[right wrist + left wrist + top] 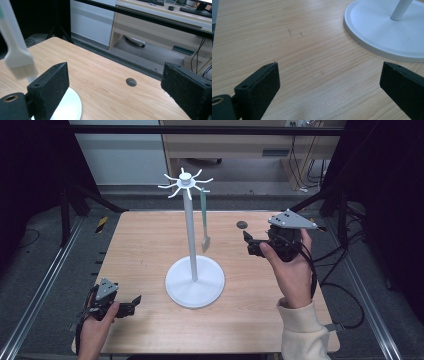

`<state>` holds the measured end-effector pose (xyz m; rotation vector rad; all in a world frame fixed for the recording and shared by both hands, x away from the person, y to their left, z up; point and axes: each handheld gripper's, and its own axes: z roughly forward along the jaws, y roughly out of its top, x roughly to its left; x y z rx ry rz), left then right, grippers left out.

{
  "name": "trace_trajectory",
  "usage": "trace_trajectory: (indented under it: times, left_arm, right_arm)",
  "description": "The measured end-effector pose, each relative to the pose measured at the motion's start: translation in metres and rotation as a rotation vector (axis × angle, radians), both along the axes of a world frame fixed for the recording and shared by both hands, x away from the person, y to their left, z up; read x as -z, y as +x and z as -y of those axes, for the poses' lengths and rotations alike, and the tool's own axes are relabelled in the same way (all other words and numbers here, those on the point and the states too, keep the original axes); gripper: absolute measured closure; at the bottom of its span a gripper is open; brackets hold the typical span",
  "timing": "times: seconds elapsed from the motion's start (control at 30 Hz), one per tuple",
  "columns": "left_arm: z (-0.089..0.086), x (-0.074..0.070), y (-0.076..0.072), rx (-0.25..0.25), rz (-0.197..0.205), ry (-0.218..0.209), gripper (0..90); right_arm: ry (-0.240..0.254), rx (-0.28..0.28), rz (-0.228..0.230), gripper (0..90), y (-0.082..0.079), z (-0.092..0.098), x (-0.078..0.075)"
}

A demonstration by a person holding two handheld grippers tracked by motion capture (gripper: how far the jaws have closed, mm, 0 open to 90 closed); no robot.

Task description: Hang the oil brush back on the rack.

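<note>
Surface (150,250) of wood carries the white stand (194,280), and the brush (205,227) hangs from one top hook. Right tongs (248,243) stand apart, empty, beside it; withdraw them sideways without swinging the brush. Left tongs (134,304) rest apart, low.

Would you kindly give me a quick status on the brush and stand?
Both tongs, left and right, open, empty. Brush hangs on stand. Nothing in the way.

Wooden desk (235,142) behind, dark floor (45,250)
</note>
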<state>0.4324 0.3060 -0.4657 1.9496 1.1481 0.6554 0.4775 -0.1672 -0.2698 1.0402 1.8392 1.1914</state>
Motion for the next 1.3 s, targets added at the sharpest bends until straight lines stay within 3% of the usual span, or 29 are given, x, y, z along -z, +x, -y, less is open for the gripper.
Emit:
trace_trajectory:
  times: [0.53, 0.7, 1.3]
  left_arm:
    - [-0.003, -0.003, 0.0, -0.013, 0.031, -0.009, 2.3]
    - [-0.006, -0.004, -0.001, -0.038, 0.039, -0.003, 2.4]
    - [-0.005, -0.004, 0.0, -0.024, 0.034, 0.009, 2.4]
  right_arm:
    - [0.036, 0.059, -0.014, 9.0, 0.005, 0.032, 0.007]
    - [0.051, 0.074, -0.015, 9.3, 0.008, 0.04, 0.011]
    - [0.088, 0.152, -0.026, 11.4, 0.021, 0.063, 0.033]
